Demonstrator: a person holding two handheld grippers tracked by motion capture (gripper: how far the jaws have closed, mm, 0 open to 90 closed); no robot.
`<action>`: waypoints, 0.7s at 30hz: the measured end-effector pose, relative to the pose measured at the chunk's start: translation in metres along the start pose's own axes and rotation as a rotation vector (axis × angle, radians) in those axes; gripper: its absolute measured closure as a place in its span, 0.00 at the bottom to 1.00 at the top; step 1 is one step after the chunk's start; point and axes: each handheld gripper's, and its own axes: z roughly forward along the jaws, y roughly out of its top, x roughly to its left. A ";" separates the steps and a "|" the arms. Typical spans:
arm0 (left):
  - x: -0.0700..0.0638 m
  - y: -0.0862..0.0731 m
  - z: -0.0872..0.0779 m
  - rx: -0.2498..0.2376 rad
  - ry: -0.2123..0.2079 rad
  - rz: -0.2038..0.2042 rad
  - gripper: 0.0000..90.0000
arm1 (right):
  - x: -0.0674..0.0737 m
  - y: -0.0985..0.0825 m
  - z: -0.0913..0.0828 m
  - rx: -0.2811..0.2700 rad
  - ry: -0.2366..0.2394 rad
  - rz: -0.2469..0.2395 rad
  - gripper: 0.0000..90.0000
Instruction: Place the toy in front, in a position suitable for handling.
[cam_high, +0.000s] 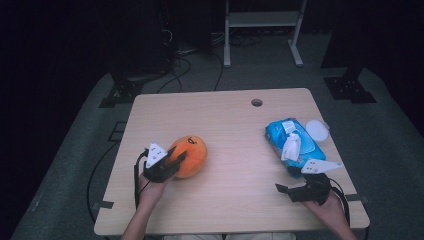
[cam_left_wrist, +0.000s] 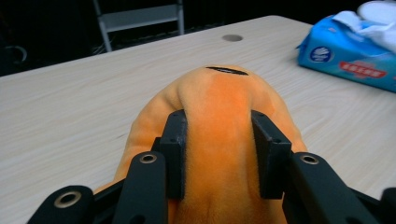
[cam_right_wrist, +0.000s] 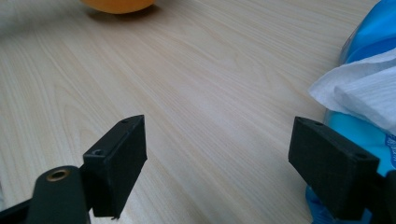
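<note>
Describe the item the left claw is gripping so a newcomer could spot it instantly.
Start at the pale wooden table and look to its left half, near the front edge. There the left claw is shut on an orange plush toy. It is round, soft and fuzzy, unlike the flat blue wipes pack at the right.

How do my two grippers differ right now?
The left gripper is shut on the orange plush toy, its pads pinching a ridge of fabric; the right gripper is open with only bare table between its jaws. The left is at the toy, the right beside the blue wipes pack. Both are hand-held, low over the table.
</note>
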 end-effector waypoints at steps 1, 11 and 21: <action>-0.003 0.003 0.001 -0.004 -0.017 0.002 0.70 | 0.000 0.000 0.000 0.000 -0.001 0.000 0.20; -0.046 0.013 0.012 -0.024 -0.177 0.065 0.70 | -0.003 0.001 -0.007 -0.026 -0.013 0.014 0.20; -0.069 0.006 0.021 0.013 -0.280 0.123 0.70 | -0.008 0.005 -0.022 -0.085 -0.050 0.017 0.21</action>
